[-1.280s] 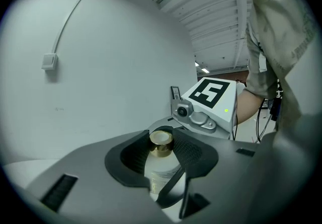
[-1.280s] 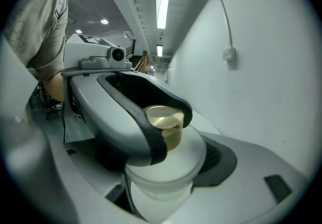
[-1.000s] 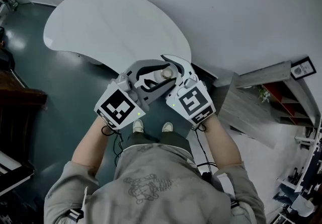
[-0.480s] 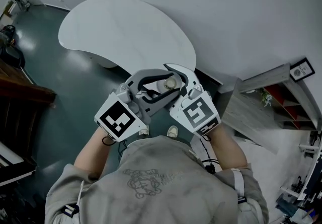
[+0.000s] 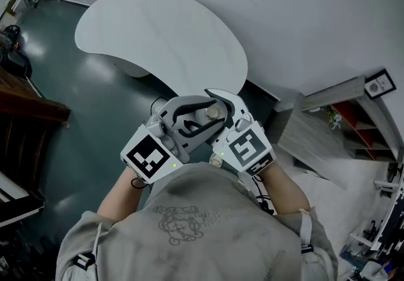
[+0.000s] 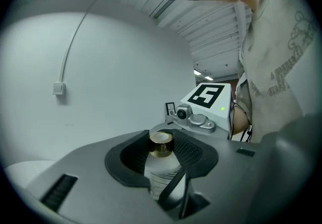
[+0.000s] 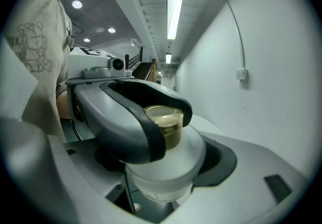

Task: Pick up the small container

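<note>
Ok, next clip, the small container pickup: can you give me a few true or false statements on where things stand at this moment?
1. The small container is up off the white table. True.
2. Its cap is black. False: the cap is gold.
3. Only the left gripper is on the small container. False: the right gripper has its jaws closed on it too.
4. The small container is held with its cap up. True.
</note>
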A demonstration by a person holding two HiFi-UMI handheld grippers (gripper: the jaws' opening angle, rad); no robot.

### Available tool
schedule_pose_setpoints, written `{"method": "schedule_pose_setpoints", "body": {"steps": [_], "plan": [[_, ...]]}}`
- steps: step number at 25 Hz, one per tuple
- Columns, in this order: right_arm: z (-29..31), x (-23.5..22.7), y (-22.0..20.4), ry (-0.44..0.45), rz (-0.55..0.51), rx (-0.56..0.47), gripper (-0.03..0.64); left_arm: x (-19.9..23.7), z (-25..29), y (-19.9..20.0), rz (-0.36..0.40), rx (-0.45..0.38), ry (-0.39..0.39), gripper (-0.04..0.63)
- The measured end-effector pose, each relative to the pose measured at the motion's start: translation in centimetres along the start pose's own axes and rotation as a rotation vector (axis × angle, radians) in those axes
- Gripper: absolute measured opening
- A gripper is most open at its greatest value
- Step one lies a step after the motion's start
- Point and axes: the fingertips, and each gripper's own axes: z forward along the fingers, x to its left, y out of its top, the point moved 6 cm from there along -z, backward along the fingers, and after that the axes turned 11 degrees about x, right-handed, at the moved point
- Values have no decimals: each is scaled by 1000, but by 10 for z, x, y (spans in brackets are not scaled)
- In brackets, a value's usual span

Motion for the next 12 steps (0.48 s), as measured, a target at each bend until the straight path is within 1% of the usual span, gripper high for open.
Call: {"method": "schedule_pose_setpoints", "body": {"steps": [5,8,12], "plan": [[4,13,-13,21,21,33,342,-10,-2,-14,-38,-5,-20,150],[7,15,-18,27,33,41,342,-11,-1,-21,-51,10,-26,150],[11,17,-18,34,44,44,342,-9,-2,-24,-41,28,-31,150]]}}
